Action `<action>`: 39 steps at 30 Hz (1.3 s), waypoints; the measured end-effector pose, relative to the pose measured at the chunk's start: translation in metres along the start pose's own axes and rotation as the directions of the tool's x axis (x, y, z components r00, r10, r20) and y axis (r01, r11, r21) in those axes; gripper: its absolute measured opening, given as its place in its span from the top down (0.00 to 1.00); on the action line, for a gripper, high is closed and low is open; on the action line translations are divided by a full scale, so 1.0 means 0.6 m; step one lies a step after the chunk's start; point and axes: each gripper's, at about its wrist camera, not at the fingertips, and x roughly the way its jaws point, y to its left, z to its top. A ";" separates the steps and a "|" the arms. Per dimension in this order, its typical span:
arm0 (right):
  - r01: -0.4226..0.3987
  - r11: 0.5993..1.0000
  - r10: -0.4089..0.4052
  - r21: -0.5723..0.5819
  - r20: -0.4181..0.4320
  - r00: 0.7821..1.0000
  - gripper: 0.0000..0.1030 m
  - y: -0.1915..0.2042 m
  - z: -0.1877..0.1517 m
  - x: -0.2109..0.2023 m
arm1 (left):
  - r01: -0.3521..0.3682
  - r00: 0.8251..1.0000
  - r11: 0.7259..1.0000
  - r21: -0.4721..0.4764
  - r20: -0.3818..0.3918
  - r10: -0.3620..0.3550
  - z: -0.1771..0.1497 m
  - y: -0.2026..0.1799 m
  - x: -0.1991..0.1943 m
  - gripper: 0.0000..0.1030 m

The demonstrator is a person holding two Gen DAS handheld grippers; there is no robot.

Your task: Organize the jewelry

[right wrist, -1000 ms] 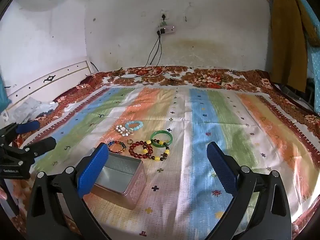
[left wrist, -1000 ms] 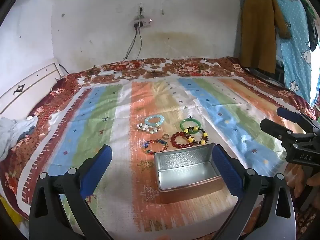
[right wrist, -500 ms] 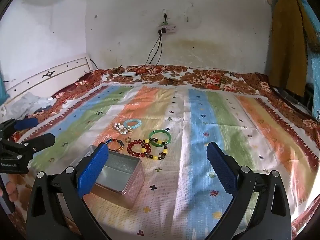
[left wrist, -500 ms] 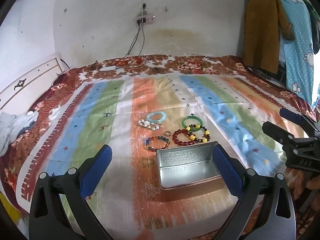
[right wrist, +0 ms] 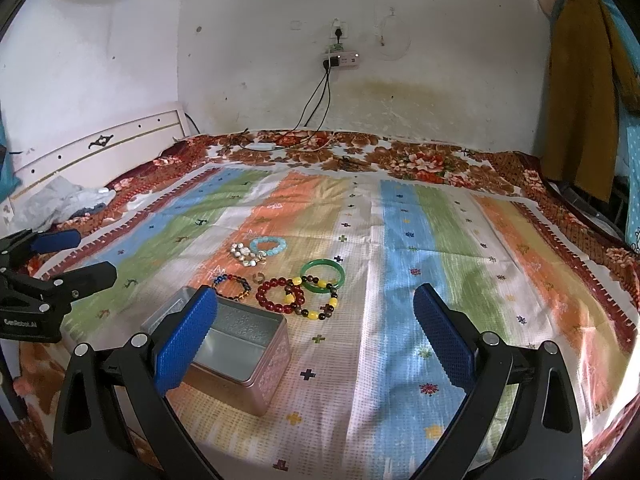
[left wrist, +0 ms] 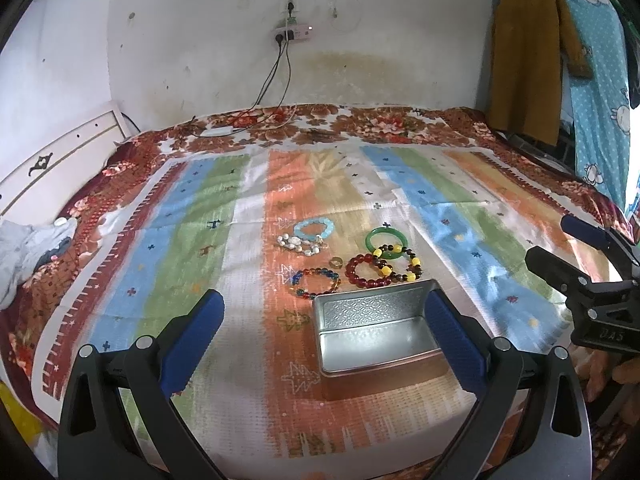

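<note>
An open, empty metal tin (left wrist: 376, 332) sits on the striped bed cloth (left wrist: 192, 240). Just beyond it lies the jewelry: a light blue bead bracelet (left wrist: 314, 229), a white shell bracelet (left wrist: 298, 245), a green bangle (left wrist: 387, 242), a red bead bracelet (left wrist: 366, 270), a yellow-and-brown bead bracelet (left wrist: 400, 266), a multicoloured bead bracelet (left wrist: 316, 280) and a small ring (left wrist: 335, 263). My left gripper (left wrist: 322, 340) hangs open over the tin's near side. My right gripper (right wrist: 316, 340) is open too, right of the tin (right wrist: 248, 334) and short of the green bangle (right wrist: 323, 276). Both grippers hold nothing.
A flowered bedspread (left wrist: 360, 124) edges the cloth, with cables (left wrist: 256, 120) running to a wall socket (left wrist: 292, 32). A white headboard (right wrist: 100, 148) and crumpled clothes (right wrist: 64, 200) are at the left. Hanging garments (left wrist: 528, 60) are at the right. The other gripper shows at each view's edge.
Both cameras have drifted slightly. The jewelry and the tin lie where they were, and both grippers stay open.
</note>
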 end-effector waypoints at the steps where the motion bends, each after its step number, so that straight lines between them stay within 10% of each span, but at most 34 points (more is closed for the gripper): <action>1: 0.000 1.000 0.000 0.001 0.000 1.000 0.03 0.000 0.000 0.000 | -0.006 1.000 1.000 -0.005 0.002 0.006 0.001 0.002 0.000 0.05; 39: -0.011 0.999 0.014 0.041 -0.075 0.997 0.03 -0.002 0.032 0.064 | 0.017 0.997 1.000 -0.026 -0.076 -0.019 0.039 0.009 0.063 0.05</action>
